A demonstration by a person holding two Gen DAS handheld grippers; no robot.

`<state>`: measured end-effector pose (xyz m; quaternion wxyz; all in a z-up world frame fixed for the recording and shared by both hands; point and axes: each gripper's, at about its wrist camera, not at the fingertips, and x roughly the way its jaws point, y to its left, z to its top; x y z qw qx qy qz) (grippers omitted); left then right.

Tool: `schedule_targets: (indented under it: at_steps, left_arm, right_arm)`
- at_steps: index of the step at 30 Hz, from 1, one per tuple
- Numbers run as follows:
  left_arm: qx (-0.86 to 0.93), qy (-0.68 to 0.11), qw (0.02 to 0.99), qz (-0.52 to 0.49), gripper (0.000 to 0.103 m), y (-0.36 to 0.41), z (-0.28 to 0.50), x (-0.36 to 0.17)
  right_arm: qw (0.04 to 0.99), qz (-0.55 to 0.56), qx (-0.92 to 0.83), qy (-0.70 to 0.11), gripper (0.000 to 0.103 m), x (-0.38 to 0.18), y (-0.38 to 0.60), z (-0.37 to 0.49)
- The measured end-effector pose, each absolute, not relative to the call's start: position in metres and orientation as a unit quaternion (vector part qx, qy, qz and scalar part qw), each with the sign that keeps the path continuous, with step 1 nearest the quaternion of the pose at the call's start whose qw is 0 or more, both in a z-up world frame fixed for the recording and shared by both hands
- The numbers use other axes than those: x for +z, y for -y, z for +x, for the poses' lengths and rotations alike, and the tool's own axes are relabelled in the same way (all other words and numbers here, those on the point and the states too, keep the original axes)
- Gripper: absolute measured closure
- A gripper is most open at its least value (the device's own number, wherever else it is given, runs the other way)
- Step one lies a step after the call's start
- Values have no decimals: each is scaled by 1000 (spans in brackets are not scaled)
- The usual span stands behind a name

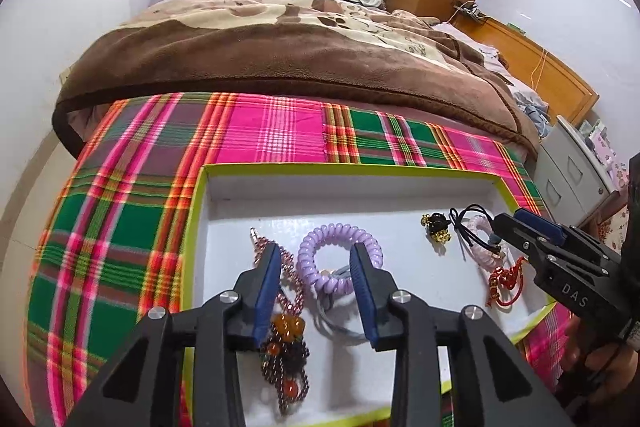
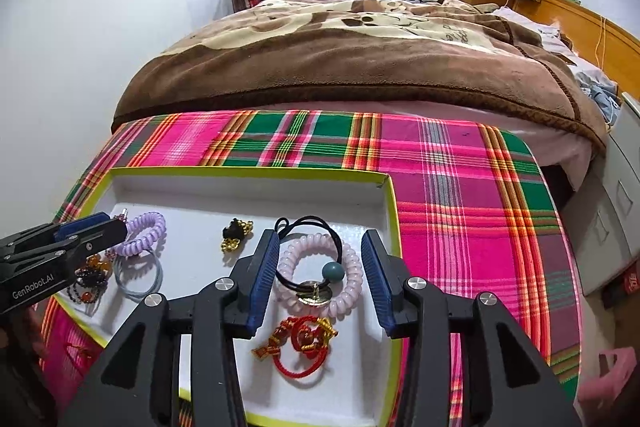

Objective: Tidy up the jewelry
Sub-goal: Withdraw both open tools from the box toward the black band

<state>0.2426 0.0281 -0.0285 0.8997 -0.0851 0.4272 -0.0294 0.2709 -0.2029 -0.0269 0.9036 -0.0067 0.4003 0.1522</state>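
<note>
A white tray with a yellow-green rim point(image 1: 208, 183) point(image 2: 390, 203) lies on a plaid cloth. My left gripper point(image 1: 316, 259) stands open over a purple coil band point(image 1: 340, 239) point(image 2: 146, 231), a grey ring point(image 1: 340, 327) point(image 2: 138, 279) and a dark bead bracelet with amber beads point(image 1: 286, 343) point(image 2: 90, 275); its pads touch nothing. My right gripper point(image 2: 320, 247) point(image 1: 500, 223) is open above a pale pink coil band point(image 2: 352, 287) point(image 1: 486, 251), a black cord tie with a teal bead point(image 2: 334, 271) and a red knotted cord charm point(image 2: 304, 343) point(image 1: 506, 279). A black-and-gold piece point(image 2: 236, 235) point(image 1: 436, 227) lies between.
The plaid cloth point(image 1: 272, 131) point(image 2: 460, 187) covers the bed's foot, with a brown blanket point(image 1: 280, 47) point(image 2: 360, 59) behind it. A grey drawer unit point(image 1: 572, 171) point(image 2: 612, 187) stands at the right. A pink object point(image 2: 616, 367) lies low at the right.
</note>
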Motion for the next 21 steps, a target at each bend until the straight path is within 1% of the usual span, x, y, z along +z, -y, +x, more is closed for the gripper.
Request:
schedule_targets:
  at_steps: [21]
  left_arm:
    - [-20, -394, 915, -82, 67, -24, 154, -1]
  right_arm:
    - [916, 6, 165, -365, 59, 4, 210, 189]
